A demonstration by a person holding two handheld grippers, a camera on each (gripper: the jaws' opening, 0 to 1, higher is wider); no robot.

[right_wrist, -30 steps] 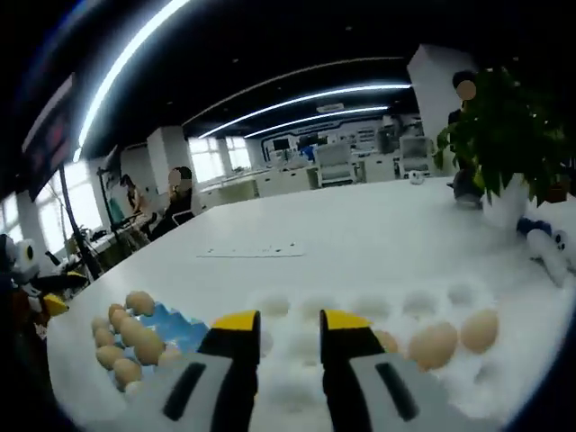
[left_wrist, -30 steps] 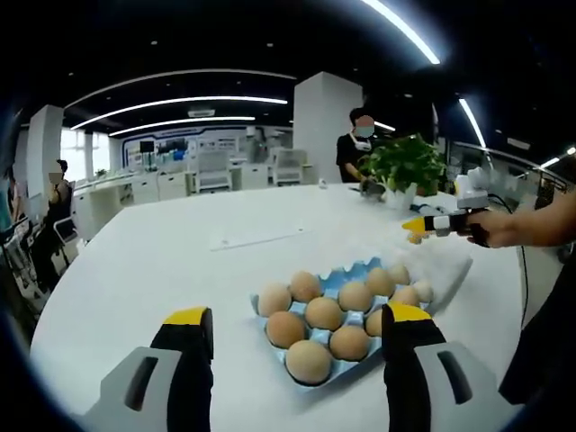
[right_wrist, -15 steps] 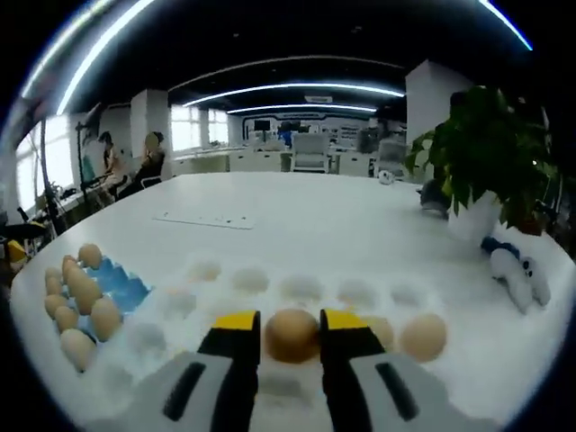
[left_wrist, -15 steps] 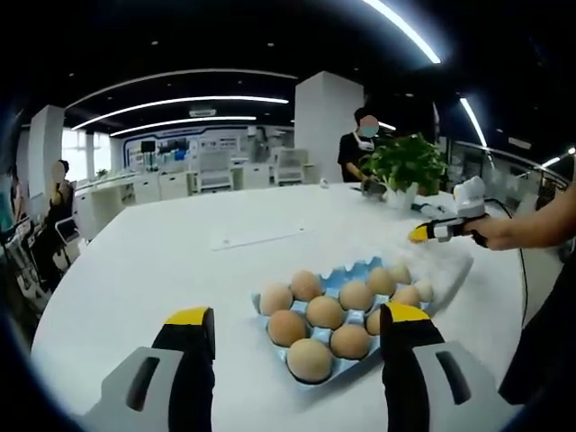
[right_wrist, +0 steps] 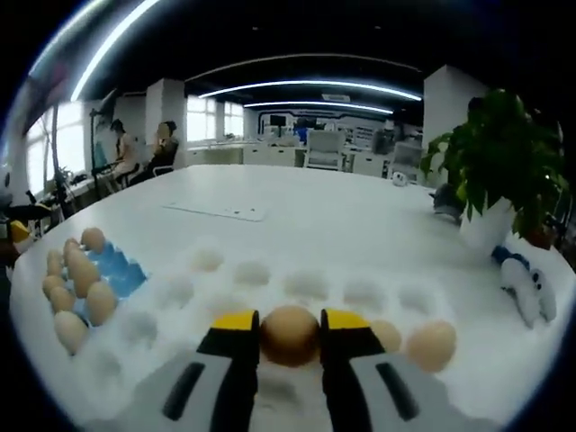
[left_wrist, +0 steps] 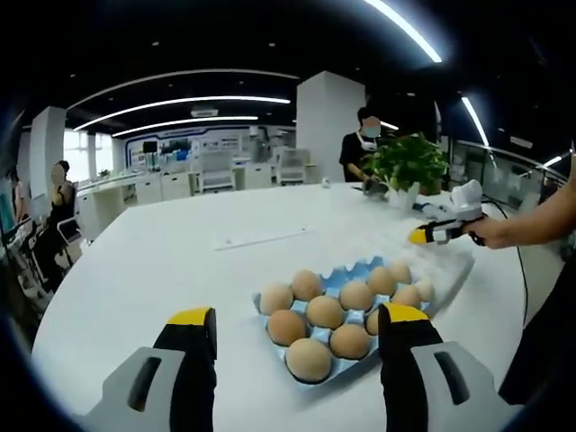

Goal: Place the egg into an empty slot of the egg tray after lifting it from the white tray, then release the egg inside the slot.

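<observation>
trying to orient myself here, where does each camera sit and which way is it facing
Left gripper view: rides the left gripper, looking across the white table at the blue egg tray; the person's arm with the right gripper enters at right.
Right gripper view: rides the right gripper, shut on an egg over the white tray.
Shared: both trays, potted plant.

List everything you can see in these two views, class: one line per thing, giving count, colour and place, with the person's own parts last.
Blue egg tray: one, blue, on the table ahead of the left gripper.
Eggs in the blue egg tray: about ten, brown.
White tray: one, white, under the right gripper.
Eggs on the white tray: two showing, brown, right of the held one.
Held egg: one, brown, between the right jaws.
Potted plant: one, green, white pot, far right.
Paper sheet: one, white, mid-table.
Table: one, white.
Left gripper: black, yellow tips, open.
Right gripper: same colours, closed on the held egg.
</observation>
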